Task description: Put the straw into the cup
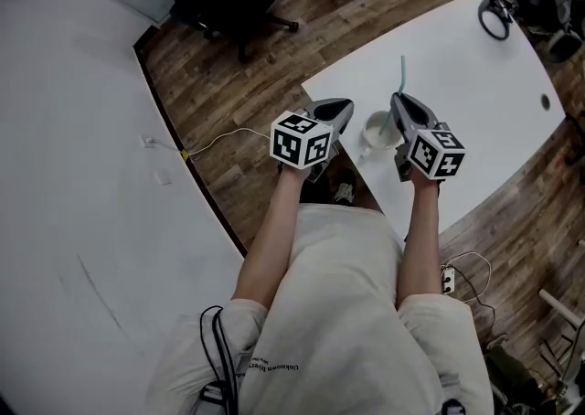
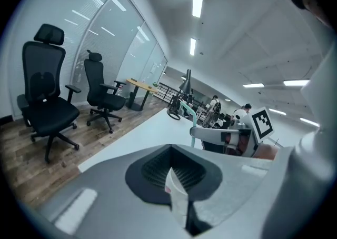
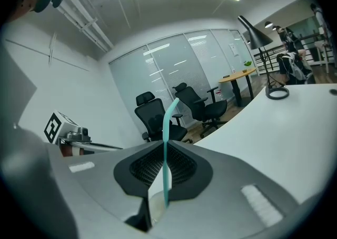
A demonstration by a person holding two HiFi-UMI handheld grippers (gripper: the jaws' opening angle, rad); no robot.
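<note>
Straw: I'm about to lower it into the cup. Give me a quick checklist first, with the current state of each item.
1. Right gripper shut on the straw: ok.
2. Straw roughly upright, bent end on top: ok.
3. Cup upright on the table, mouth open: ok.
4. Straw's lower end lined up over the cup's mouth: cannot tell; the gripper covers that spot in the head view.
5. Left gripper free to steady the cup: not ok; its jaws are shut on a white paper scrap.
</note>
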